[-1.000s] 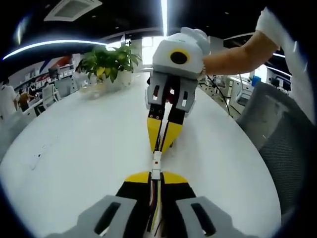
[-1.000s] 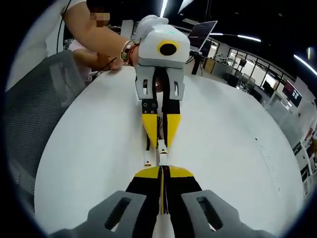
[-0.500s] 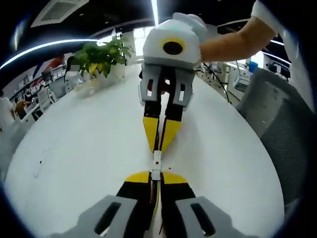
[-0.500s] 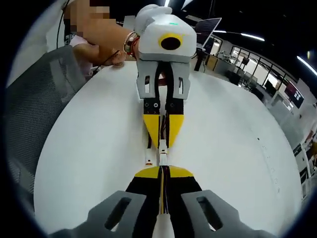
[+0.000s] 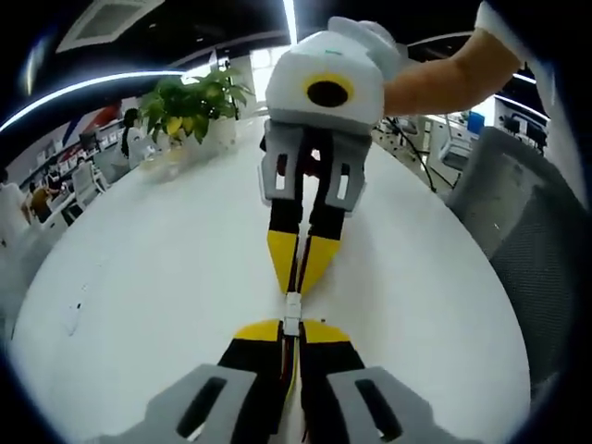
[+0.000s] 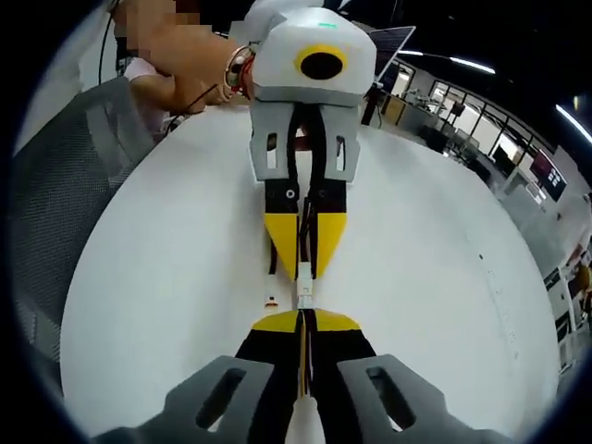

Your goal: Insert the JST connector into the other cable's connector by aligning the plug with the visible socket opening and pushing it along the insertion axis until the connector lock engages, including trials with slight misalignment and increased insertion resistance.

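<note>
Two small white JST connectors (image 5: 291, 311) sit end to end over the white table (image 5: 129, 277), pinched between two pairs of yellow-tipped jaws. My left gripper (image 5: 291, 326) is shut on one cable, whose red, yellow and black wires run back between its jaws. My right gripper (image 5: 297, 285) comes down from above, shut on the other cable's connector. In the right gripper view the joined connectors (image 6: 304, 290) lie between my right gripper (image 6: 303, 317) and my left gripper (image 6: 305, 271). A spare white plug end (image 6: 269, 300) hangs loose just left of them.
A potted plant (image 5: 192, 106) stands at the table's far side. A grey mesh chair (image 5: 541, 259) is beside the table edge, also the mesh chair (image 6: 65, 194). The person's arm (image 5: 444, 74) holds the right gripper. Desks and monitors fill the office behind.
The two grippers have drawn closer, tip to tip. The stretch of white connector showing between them has shortened. The loose plug end has dropped a little lower.
</note>
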Demonstrator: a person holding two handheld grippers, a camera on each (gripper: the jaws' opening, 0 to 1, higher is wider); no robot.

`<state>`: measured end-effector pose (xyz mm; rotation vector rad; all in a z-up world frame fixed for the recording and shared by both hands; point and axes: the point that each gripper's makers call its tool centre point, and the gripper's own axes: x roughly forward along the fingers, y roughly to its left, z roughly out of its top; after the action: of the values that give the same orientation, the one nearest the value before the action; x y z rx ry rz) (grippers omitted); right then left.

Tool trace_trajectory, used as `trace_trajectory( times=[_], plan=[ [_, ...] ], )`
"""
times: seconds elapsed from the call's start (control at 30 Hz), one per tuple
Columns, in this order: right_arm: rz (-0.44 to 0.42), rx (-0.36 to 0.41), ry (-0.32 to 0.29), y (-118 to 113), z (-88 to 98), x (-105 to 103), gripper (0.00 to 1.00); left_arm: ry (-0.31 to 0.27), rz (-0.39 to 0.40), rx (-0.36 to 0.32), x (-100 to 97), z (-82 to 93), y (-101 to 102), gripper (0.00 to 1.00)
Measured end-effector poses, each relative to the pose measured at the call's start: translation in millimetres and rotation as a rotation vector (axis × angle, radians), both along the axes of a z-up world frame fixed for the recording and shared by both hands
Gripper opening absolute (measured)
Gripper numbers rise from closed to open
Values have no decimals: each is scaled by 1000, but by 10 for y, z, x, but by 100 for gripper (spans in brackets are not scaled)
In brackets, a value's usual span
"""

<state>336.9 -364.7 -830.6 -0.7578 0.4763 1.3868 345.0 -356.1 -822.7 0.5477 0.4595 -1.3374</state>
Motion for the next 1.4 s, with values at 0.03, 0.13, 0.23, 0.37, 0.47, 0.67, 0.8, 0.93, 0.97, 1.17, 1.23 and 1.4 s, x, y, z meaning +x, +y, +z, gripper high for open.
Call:
trace_trajectory(
  times=[0.03, 0.13, 0.23, 0.37, 0.47, 0.67, 0.8, 0.93, 0.97, 1.17, 1.23, 1.4],
  plan=[
    [-2, 4, 2, 2, 5, 1, 0, -1, 0, -3, 0, 4, 3, 0],
    [-4, 6, 0, 10, 8, 9, 0, -2, 0, -5, 4, 3, 4, 0],
    [-7, 3, -3, 12, 2, 19, 0, -1, 0, -9, 2, -1, 3, 0],
    [-23, 8, 6, 5, 0, 33, 0, 1, 10, -27, 18, -3, 0, 0],
    [-31, 11, 9, 1, -1, 40, 0, 7, 18, -37, 25, -6, -5, 0],
    [-43, 13, 21, -6, -24, 48, 0, 17, 21, -43, 37, -32, -19, 0],
    [-51, 19, 29, -16, -37, 56, 0, 31, 27, -59, 44, -46, -18, 0],
    [-55, 29, 34, -13, -41, 62, 0, 33, 26, -64, 46, -47, -18, 0],
    [-58, 32, 37, -11, -41, 64, 0, 35, 26, -65, 46, -46, -19, 0],
    [-63, 33, 42, -11, -53, 81, 0, 46, 27, -71, 69, -63, -21, 0],
    [-67, 36, 44, -13, -58, 89, 0, 48, 28, -74, 80, -68, -21, 0],
    [-76, 40, 57, -9, -63, 92, 0, 51, 24, -71, 89, -77, -29, 0]
  ],
)
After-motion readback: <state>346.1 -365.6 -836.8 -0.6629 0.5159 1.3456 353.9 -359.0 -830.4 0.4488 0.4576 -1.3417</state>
